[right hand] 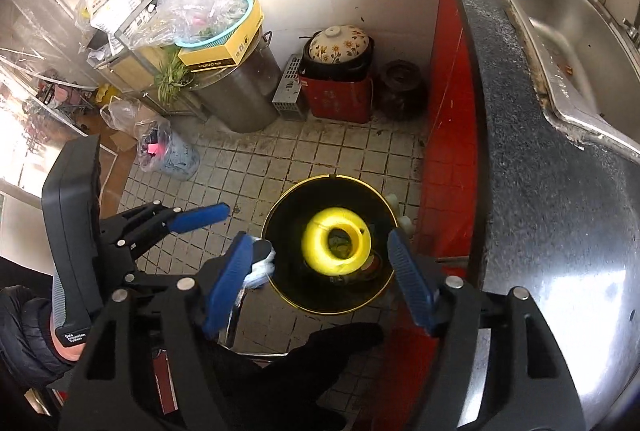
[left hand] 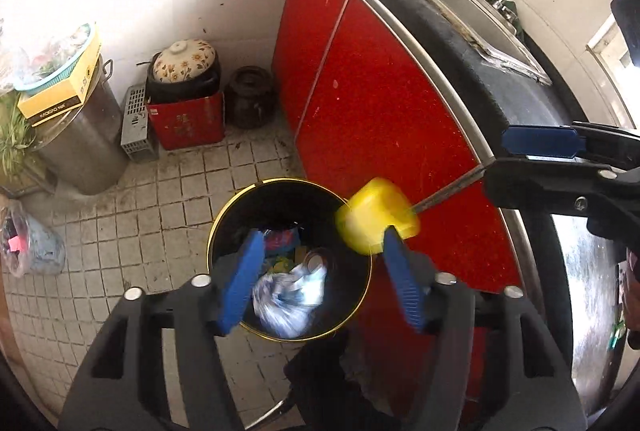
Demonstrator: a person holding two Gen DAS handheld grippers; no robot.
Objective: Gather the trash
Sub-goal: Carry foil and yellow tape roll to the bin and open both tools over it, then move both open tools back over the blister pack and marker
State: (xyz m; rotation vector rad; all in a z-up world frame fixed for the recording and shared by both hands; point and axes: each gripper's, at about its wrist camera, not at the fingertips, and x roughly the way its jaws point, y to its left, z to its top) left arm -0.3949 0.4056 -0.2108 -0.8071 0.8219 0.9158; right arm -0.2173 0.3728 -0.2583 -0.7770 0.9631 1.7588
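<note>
— Below the left gripper point(left hand: 320, 275), its jaws spread and empty, sits the trash bin point(left hand: 224, 227); a white wad point(left hand: 288, 295) is inside, and the yellow cup point(left hand: 376, 217) hangs blurred over the rim, to the right.

— From the right wrist: right gripper point(right hand: 320, 271) open too, holding nothing; the cup point(right hand: 336, 241) lies straight ahead, mouth up, over the bin point(right hand: 296, 199).

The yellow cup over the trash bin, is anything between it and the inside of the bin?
Nothing visible blocks it. The yellow cup hangs blurred, free of the open right hand-held gripper, directly above the open mouth of the black bin. The bin has no lid; only a white bag and other trash lie inside.
</note>
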